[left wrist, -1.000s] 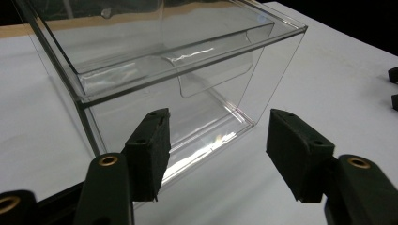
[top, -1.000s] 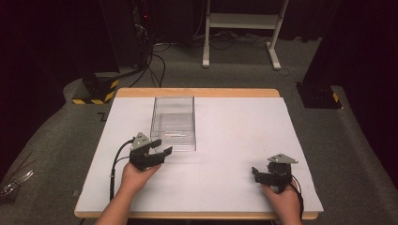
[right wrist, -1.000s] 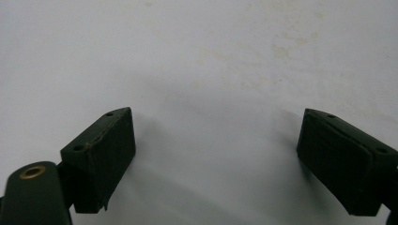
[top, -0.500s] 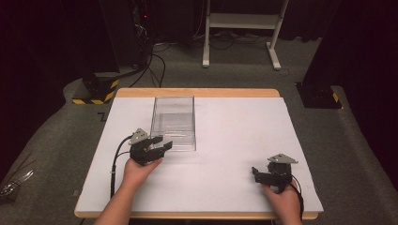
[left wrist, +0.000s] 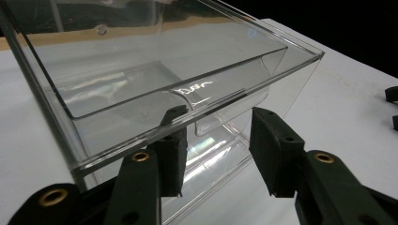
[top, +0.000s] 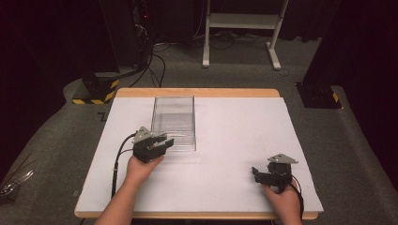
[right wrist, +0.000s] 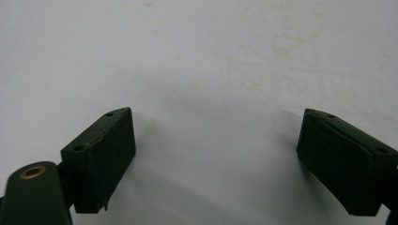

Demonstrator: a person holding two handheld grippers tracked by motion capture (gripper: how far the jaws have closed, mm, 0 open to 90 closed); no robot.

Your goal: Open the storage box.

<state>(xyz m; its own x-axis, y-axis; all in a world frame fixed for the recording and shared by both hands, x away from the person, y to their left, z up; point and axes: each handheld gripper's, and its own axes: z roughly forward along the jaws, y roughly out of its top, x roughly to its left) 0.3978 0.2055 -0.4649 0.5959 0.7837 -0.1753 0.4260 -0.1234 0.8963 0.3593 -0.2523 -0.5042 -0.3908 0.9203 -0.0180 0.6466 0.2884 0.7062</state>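
One clear box (top: 173,123) between the closing left claw (left wrist: 218,150); right claw (right wrist: 216,159) spread on one table (top: 225,187).

A white table top (top: 225,154) with a wooden edge is set on a grey carpet floor (top: 56,145). The room behind it is kept very dark. At the far side, the white legs of a stand (top: 241,28) are seen on the carpet. Black cables (top: 155,61) are spread over the floor at the far left. A black block with yellow and black stripes (top: 96,91) is placed by the table's far left corner. Another black block (top: 319,96) is placed at the far right.
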